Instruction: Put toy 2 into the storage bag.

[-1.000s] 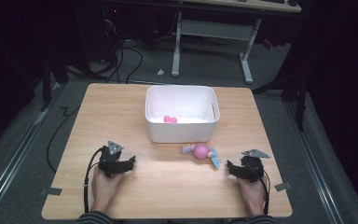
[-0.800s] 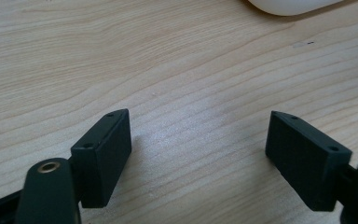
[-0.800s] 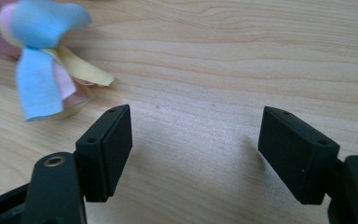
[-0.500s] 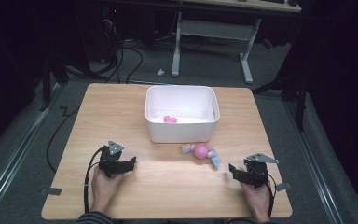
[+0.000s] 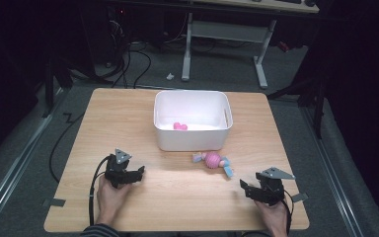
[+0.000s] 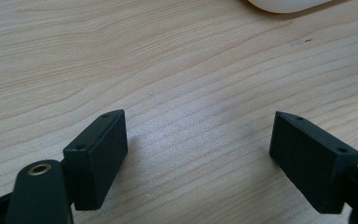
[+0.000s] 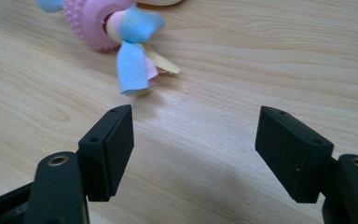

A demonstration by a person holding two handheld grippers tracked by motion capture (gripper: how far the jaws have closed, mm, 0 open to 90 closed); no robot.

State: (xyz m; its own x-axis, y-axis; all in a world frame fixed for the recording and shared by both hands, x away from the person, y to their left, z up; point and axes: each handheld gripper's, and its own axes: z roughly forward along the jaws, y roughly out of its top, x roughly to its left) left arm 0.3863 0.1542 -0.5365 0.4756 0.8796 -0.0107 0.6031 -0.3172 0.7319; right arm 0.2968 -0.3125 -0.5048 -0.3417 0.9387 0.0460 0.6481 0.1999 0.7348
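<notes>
Since 1 second ago, only the right gripper has drawn back toward the table's near edge. White bin stands mid-table; the pink spiky toy lies just before it. Both grippers, left gripper included, gape empty.
</notes>
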